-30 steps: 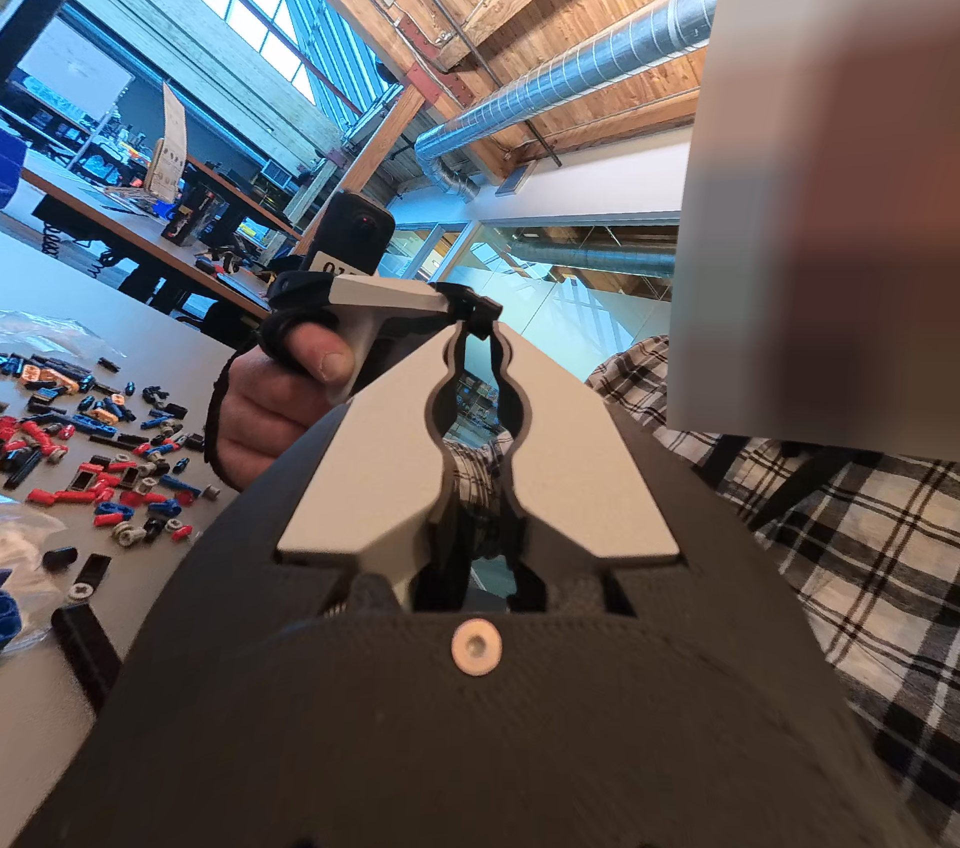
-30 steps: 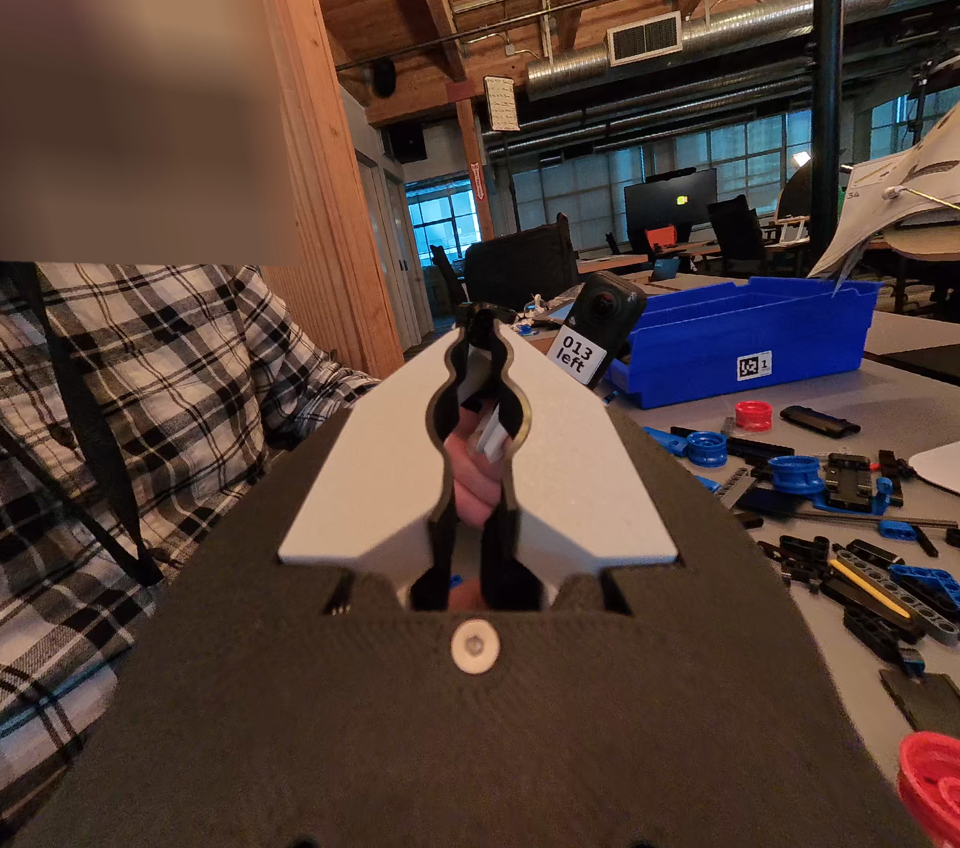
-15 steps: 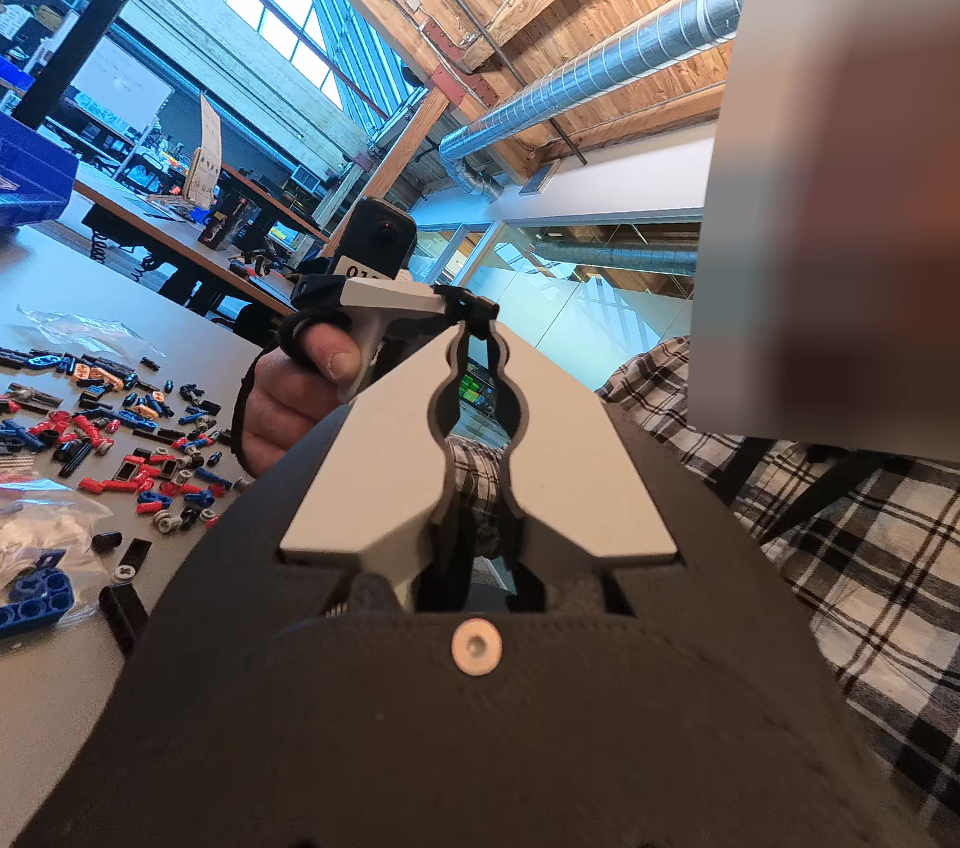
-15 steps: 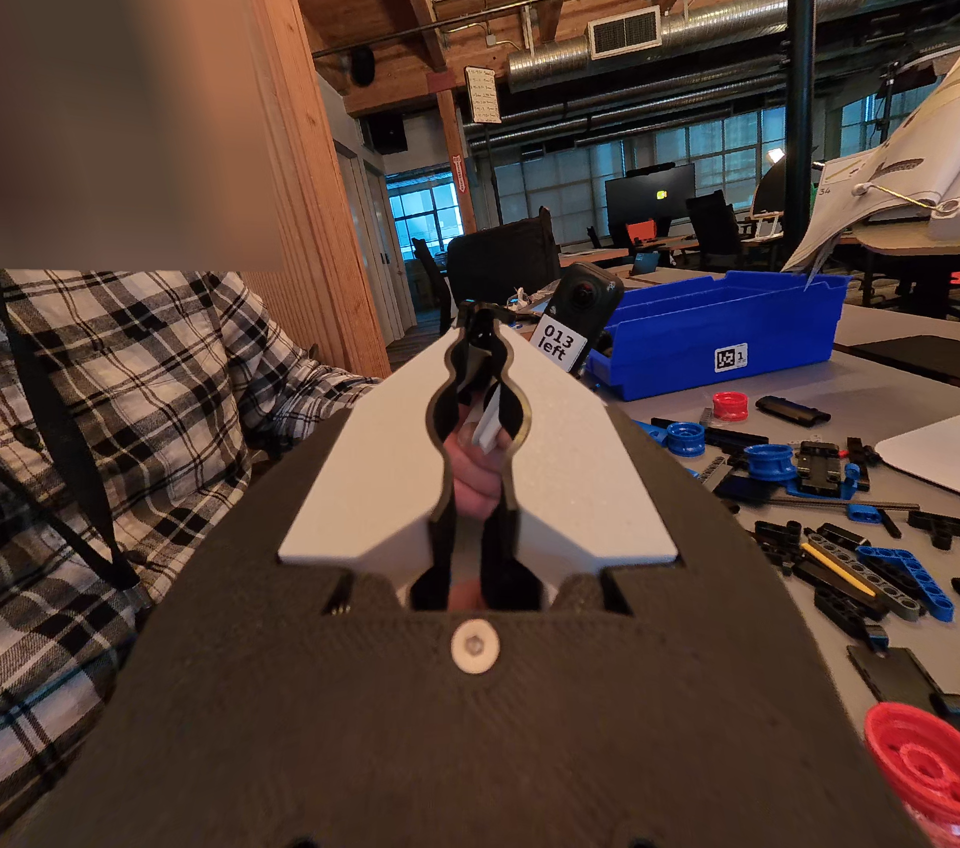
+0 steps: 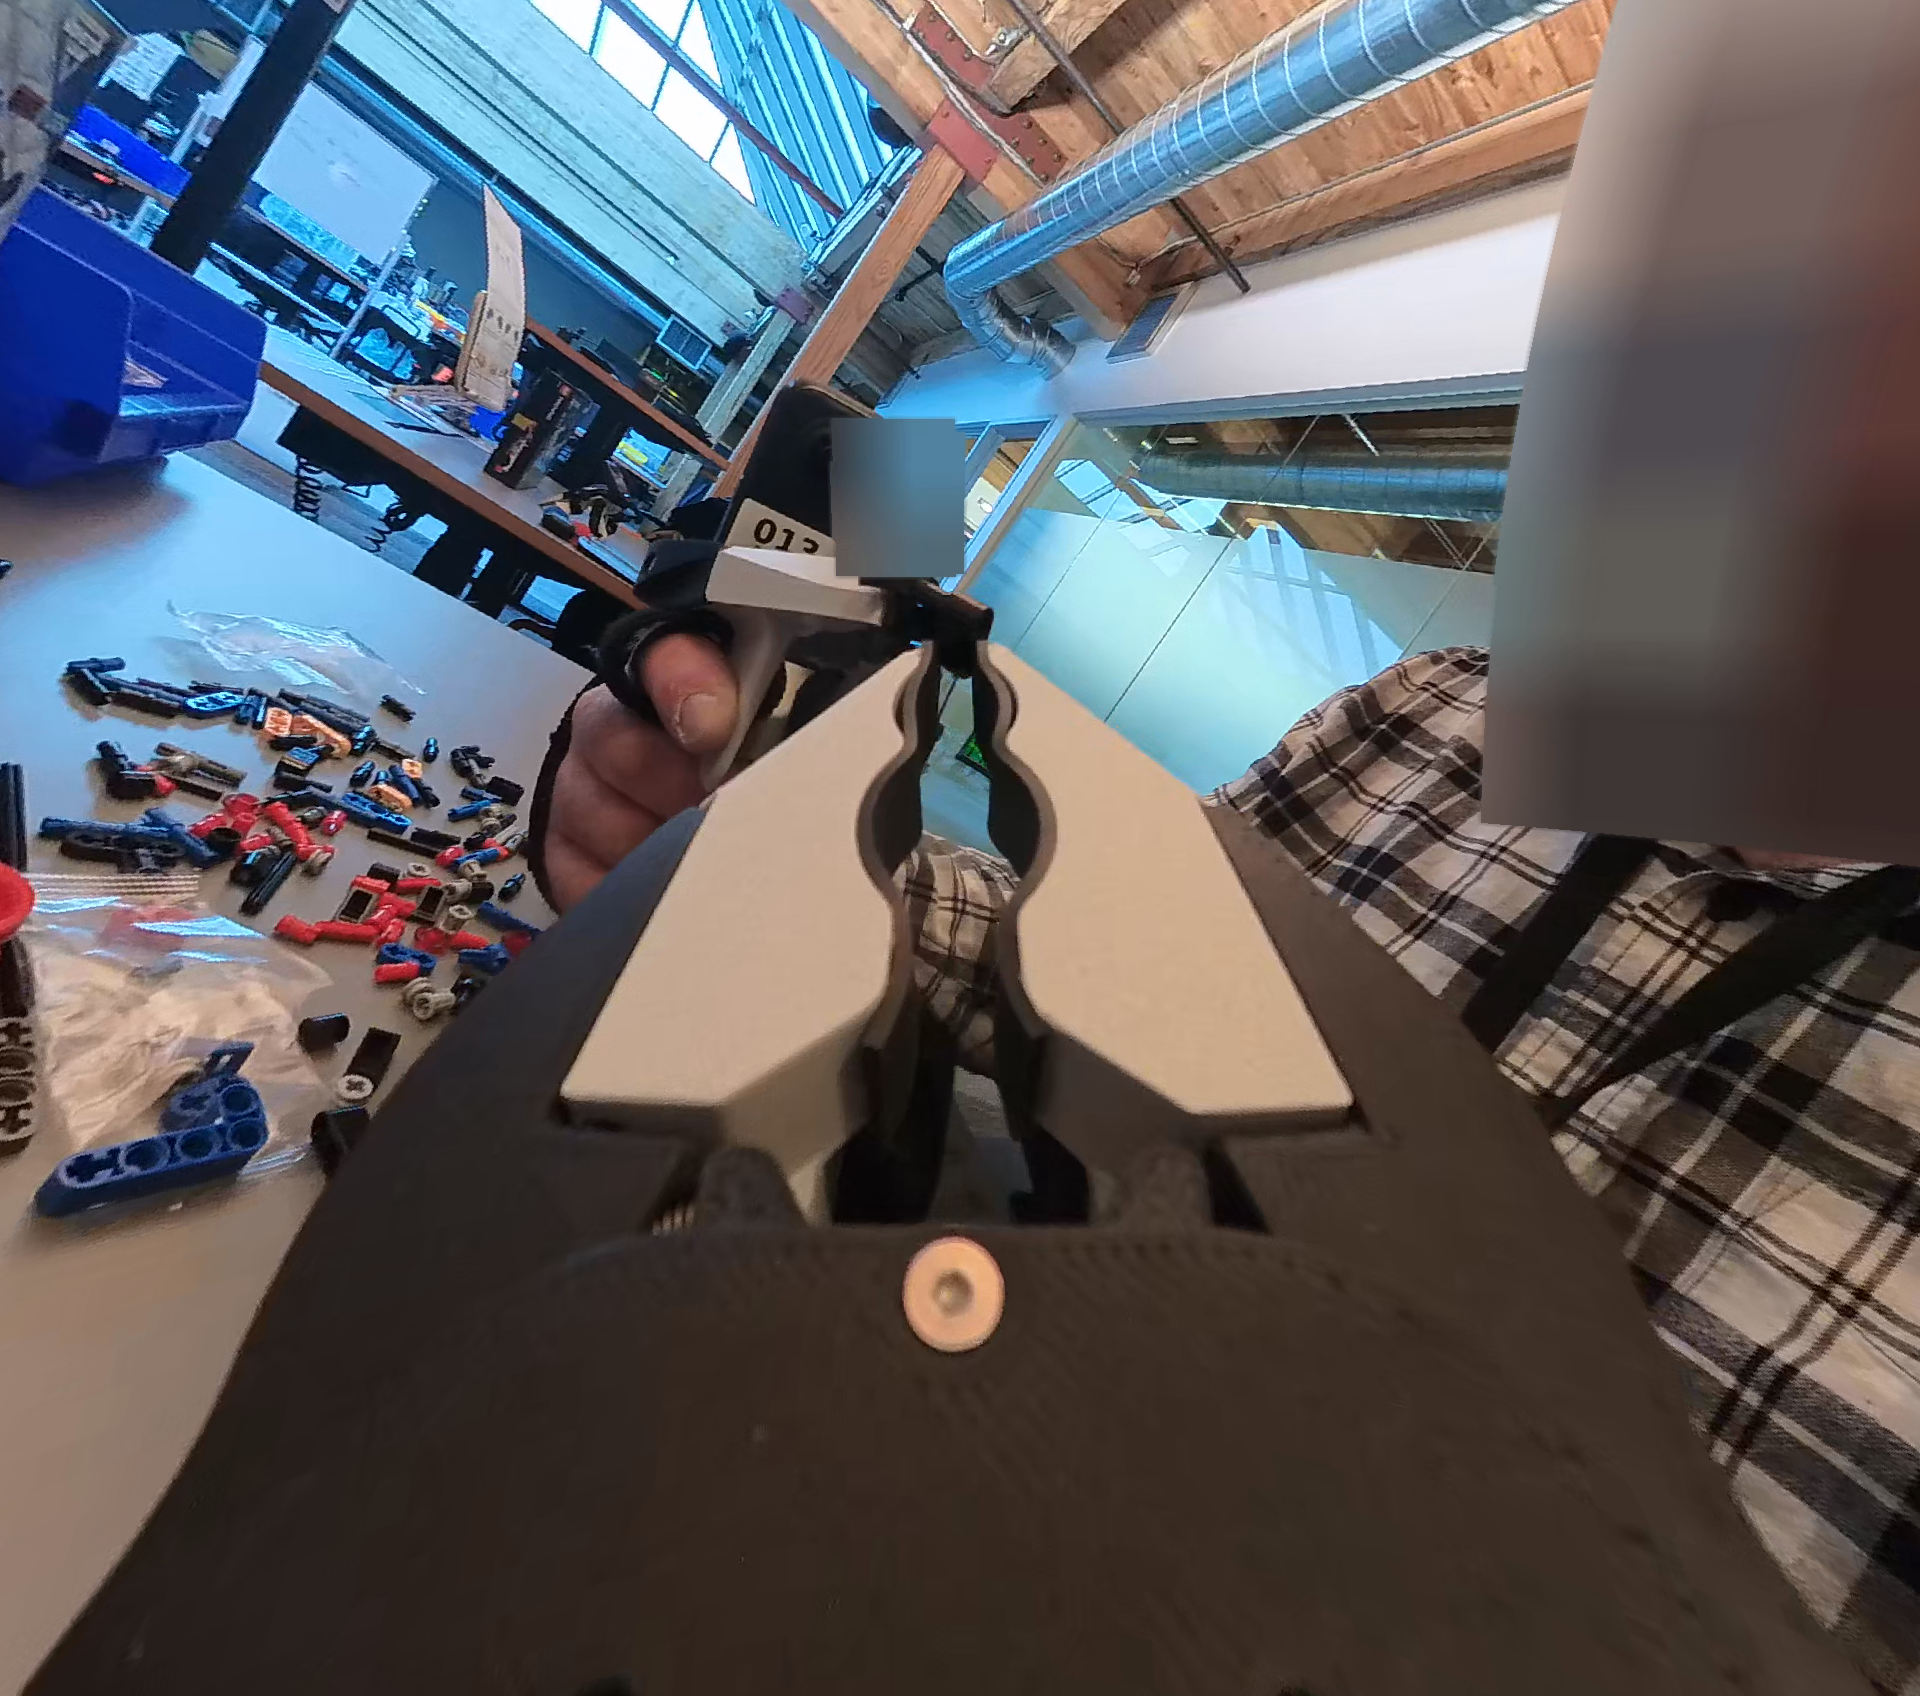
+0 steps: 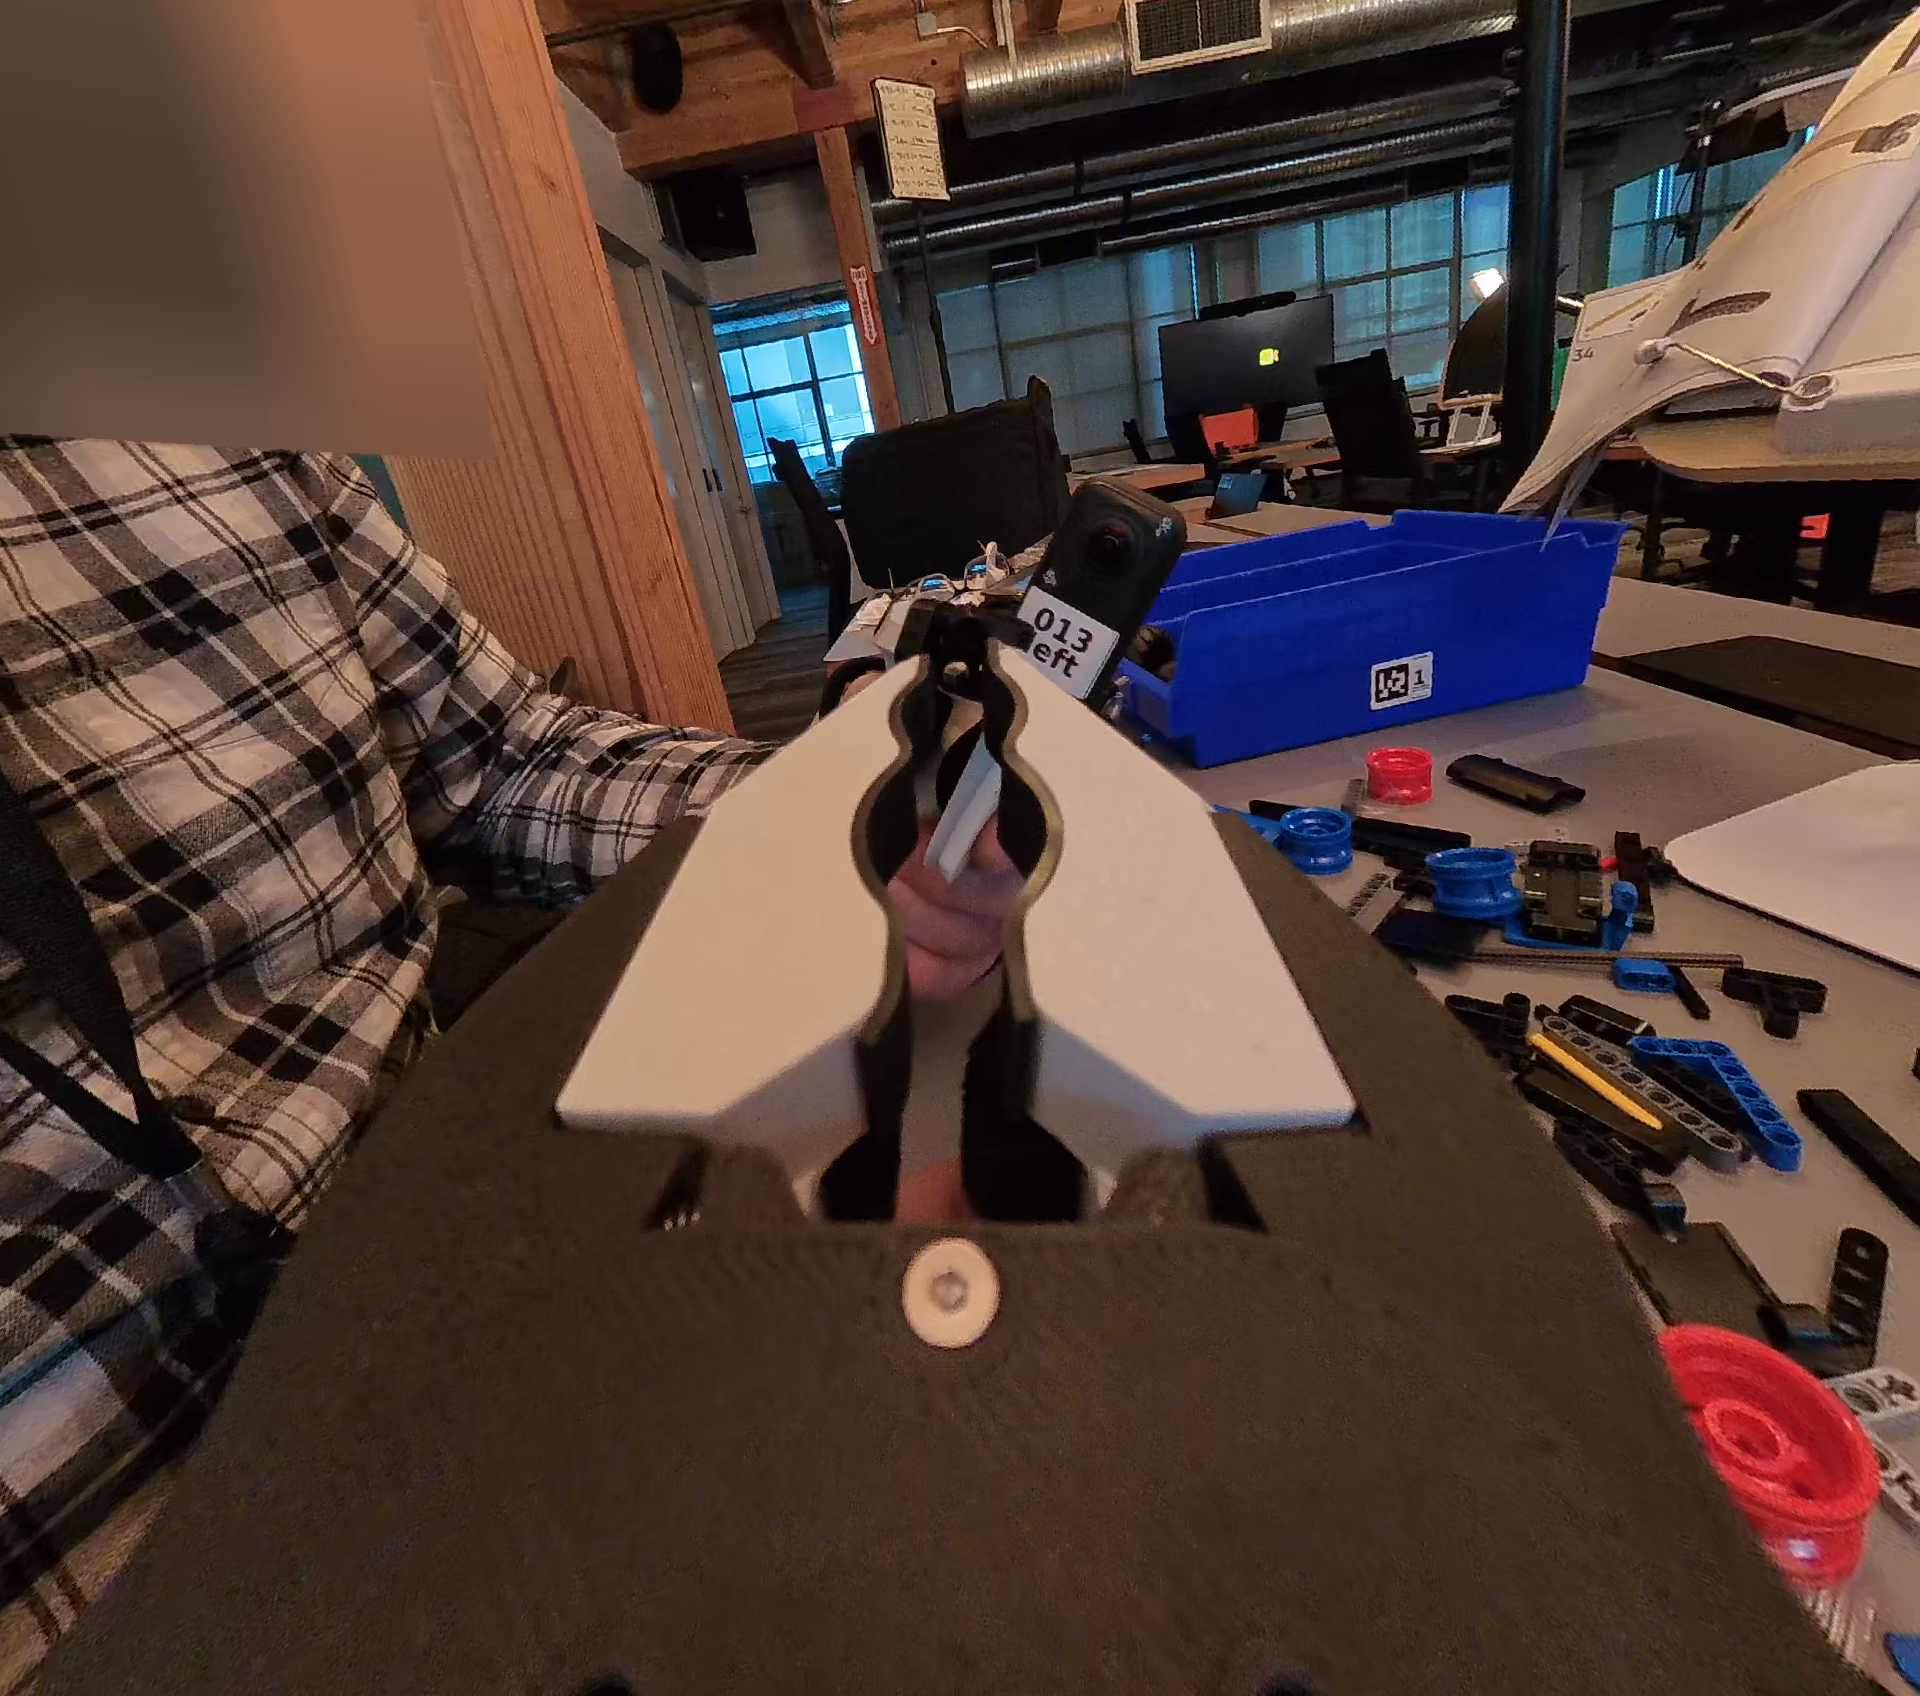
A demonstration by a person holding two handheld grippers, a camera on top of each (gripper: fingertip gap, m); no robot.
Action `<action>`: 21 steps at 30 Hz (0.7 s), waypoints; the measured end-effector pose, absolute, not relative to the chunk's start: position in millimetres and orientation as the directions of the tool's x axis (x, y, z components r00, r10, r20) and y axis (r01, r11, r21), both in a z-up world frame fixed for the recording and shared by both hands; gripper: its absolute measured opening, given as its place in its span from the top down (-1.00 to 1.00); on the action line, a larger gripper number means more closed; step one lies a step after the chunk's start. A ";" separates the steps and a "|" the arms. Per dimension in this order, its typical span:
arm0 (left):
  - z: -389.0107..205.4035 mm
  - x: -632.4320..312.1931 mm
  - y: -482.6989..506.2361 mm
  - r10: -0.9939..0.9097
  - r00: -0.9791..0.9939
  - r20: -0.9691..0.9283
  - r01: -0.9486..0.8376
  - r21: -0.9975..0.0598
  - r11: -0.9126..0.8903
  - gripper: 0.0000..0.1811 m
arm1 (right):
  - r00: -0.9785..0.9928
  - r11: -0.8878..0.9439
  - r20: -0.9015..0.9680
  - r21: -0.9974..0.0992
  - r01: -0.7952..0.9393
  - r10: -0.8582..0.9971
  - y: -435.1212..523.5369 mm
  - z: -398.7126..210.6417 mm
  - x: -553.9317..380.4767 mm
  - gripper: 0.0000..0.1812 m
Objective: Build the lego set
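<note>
Grippers point at each other, raised above the worktop (image 5: 208,566). Left hand-held gripper (image 5: 948,659) and right hand-held gripper (image 6: 961,659) both pinch one small black lego piece (image 6: 954,647) between closed tips. Loose lego parts (image 5: 343,825) lie well below on the worktop, apart from both.

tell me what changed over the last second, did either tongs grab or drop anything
Nothing was grabbed or dropped. Both views swung toward the table: the blue bin has come into the left wrist view, and more loose pieces show there. In the right wrist view the bin slid left. The left tongs and right tongs stayed raised tip to tip on a small black piece.
</note>
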State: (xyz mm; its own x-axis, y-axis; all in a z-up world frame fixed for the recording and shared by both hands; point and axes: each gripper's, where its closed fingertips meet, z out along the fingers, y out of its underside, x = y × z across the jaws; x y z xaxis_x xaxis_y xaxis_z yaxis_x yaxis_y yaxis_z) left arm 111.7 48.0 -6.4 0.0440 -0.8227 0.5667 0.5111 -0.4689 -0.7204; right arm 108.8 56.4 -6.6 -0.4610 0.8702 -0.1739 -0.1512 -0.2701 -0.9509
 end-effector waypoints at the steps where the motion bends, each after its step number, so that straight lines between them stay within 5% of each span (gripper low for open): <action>1: -6.5 111.6 48.2 -0.824 0.049 0.565 0.511 -0.722 -0.466 0.96 | -0.458 -0.268 -0.173 -0.951 -0.151 0.872 56.7 -6.8 108.5 0.92; 21: -7.2 105.0 53.0 -0.824 0.082 0.561 0.524 -0.727 -0.443 0.98 | -0.439 -0.266 -0.178 -0.953 -0.147 0.881 60.6 -8.8 106.9 0.92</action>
State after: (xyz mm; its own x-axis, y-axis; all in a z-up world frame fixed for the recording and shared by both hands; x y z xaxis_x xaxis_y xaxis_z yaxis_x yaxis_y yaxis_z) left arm 105.0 53.0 -7.2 0.0825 -0.8235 0.5613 0.5243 -0.4431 -0.7272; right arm 106.9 60.6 -8.8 -0.4388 0.8808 -0.1778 -0.1470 -0.2656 -0.9528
